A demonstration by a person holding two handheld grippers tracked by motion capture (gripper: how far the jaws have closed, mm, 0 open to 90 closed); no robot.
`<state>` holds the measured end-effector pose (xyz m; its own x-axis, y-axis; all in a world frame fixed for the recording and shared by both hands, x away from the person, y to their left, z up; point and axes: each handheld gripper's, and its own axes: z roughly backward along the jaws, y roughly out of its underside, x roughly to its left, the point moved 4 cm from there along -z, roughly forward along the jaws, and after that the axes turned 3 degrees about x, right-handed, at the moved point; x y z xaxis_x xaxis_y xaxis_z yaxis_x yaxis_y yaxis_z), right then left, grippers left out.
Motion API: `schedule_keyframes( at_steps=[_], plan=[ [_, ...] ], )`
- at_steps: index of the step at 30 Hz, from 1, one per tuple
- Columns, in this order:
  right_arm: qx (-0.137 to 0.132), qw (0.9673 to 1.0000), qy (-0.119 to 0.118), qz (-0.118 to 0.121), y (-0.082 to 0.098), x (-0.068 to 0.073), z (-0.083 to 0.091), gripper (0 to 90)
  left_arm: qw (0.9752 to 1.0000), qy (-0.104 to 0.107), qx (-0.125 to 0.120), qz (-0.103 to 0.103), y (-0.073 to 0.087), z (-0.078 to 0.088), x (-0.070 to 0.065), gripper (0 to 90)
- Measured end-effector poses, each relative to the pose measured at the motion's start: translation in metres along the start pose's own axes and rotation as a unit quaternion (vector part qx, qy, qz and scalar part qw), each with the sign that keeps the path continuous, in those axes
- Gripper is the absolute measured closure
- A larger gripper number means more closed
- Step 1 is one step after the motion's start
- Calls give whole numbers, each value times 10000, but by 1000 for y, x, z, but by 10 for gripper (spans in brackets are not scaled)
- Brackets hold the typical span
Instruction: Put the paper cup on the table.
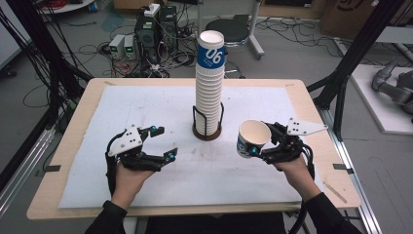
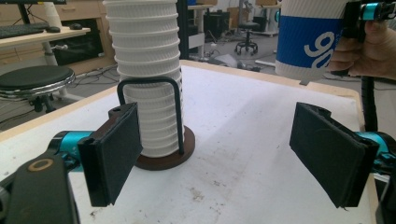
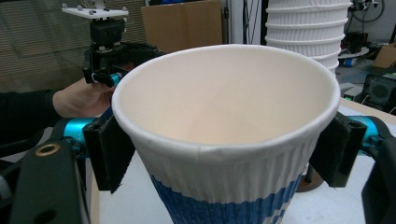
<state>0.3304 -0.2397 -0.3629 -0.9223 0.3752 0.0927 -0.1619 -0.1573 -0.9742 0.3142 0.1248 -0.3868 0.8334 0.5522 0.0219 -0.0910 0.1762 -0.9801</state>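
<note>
A wooden-edged table point(image 1: 311, 105) is covered over most of its top by a white sheet point(image 1: 146, 112), marked with faint stains near its middle. Near the far middle of that sheet, a tall stack of ribbed white paper cups point(image 1: 210, 87) is stood upright in a round brown base point(image 1: 206, 134) with black wire hoops rising around its lowest cups; the topmost cup is banded in blue with white numerals. To the right of the stack and nearer the person, a single paper cup point(image 1: 253, 138) with the same blue band is held clear of the sheet, tilted so that its open mouth is turned up and towards the left; it is kept apart from the stack. This cup is pinched by the right gripper point(image 1: 263, 146), whose black pads are pressed against its ribbed wall on both sides just below the rim, as is seen in the right gripper view, where the cup's inside is bare. The left gripper point(image 1: 163, 142) is held over the sheet to the left of the stack, well apart from it, with its jaws spread and nothing between them; in the left gripper view the stack's base is seen beyond its left pad.
</note>
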Motion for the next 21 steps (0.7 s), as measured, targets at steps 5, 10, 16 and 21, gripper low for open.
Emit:
schedule_keyframes(
  at_steps=[5, 10, 16, 21],
  plan=[
    [7, 10000, 23, 3, 0, -1, 0, 201, 10000, -22, 36, 25, 1, 0, 0, 168],
    [17, 10000, 90, 12, 0, -5, 2, 200, 10000, -25, 52, 42, 3, 0, 1, 168],
    [37, 9996, 270, 42, 1, -13, 5, 200, 10000, -9, 50, 81, 4, -2, 2, 168],
    [14, 9989, 478, 9, 2, -24, 9, 200, 10000, 6, 71, 55, 4, -2, 2, 168]
  ],
)
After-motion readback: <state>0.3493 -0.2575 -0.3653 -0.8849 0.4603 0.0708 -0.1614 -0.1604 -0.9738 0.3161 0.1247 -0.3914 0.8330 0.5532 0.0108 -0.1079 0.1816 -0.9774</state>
